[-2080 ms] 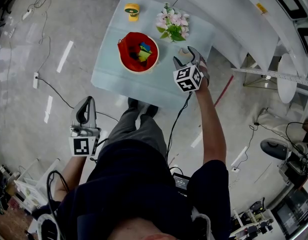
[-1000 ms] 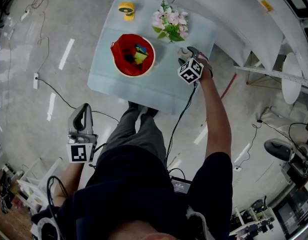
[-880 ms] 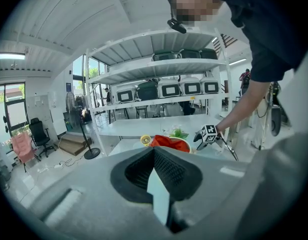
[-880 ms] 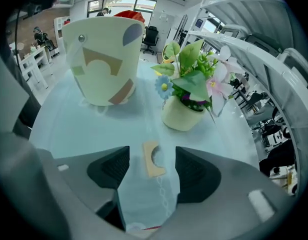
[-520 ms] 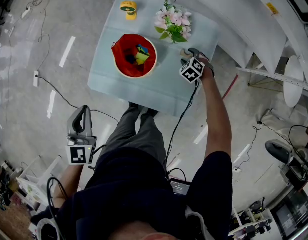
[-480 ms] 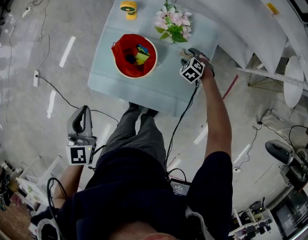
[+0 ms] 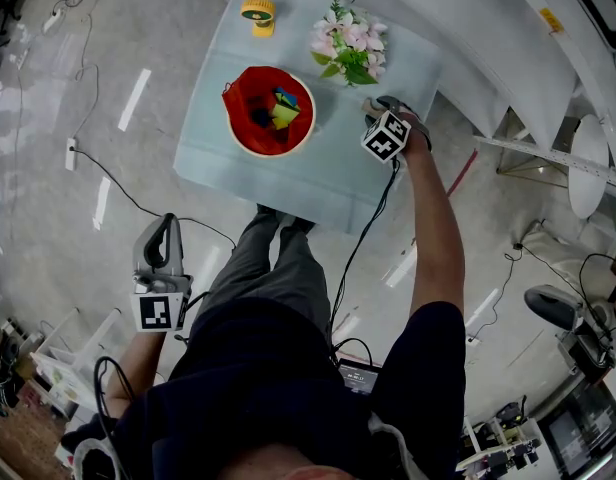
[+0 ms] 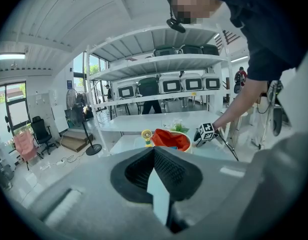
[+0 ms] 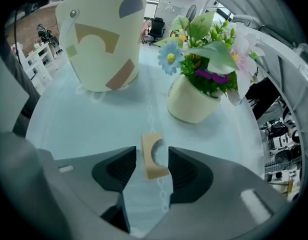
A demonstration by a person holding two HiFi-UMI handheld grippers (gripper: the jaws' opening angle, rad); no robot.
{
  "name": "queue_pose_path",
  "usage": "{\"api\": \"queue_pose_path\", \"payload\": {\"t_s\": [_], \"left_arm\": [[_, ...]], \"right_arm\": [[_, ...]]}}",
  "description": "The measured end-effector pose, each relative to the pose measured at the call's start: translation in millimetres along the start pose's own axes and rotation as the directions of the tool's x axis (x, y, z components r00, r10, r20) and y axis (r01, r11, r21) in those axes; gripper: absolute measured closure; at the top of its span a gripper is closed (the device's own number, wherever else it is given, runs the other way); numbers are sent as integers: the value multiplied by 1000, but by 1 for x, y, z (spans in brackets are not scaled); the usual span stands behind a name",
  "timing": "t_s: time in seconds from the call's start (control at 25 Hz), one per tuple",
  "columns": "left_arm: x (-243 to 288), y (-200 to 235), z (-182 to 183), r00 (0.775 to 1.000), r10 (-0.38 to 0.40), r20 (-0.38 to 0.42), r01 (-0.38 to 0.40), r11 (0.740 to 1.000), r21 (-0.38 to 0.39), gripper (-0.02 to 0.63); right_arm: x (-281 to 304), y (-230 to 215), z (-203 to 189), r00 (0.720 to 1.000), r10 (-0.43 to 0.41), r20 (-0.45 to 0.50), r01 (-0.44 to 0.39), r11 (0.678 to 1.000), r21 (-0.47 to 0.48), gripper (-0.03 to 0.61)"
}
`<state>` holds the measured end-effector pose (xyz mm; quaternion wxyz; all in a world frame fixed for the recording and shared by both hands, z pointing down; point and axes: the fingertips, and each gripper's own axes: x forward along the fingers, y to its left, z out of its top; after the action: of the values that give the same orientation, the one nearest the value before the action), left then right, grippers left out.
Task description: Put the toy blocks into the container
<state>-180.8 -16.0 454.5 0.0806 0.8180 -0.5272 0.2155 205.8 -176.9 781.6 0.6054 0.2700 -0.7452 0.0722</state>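
- Both jaws of the right tongs (image 9: 148, 170) stand about half apart and have just been closing. A pale toy block (image 9: 153, 155) with a half-round notch sits between them, but the pads are not yet pressing on it, so nothing is held.
- The block stands on edge on the bench (image 9: 74, 124), just in front of the flower pot (image 9: 193, 104), and sits a little askew to the jaws. The closing would best go on gently, with the tongs squared up so that the pads meet flat faces and not a corner.
- The notch faces the right-hand jaw, so that pad has less surface to bear on. A bite low and centred on the block looks safest against it twisting out.
- The blooms spread wide above the flower pot, so a straight lift before any sideways move should keep the tongs clear of them.
- The container (image 9: 101, 39) stands to the left of the flower pot, near it, with blocks already inside. The carry goes that way, over the rim, with a low release.
- The left tongs (image 8: 155, 151) hang well away from the flower pot, off the bench, closed and empty. They look unneeded here.
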Motion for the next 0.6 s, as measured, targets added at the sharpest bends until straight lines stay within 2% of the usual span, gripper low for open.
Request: {"api": "queue_pose_path", "payload": {"t_s": [0.6], "left_arm": [[0,3,-9,1000,8,-18,-8,1000,-15,611]], "right_arm": [[5,2,-2,1000,4,-15,-4,1000,-11,495]]}}
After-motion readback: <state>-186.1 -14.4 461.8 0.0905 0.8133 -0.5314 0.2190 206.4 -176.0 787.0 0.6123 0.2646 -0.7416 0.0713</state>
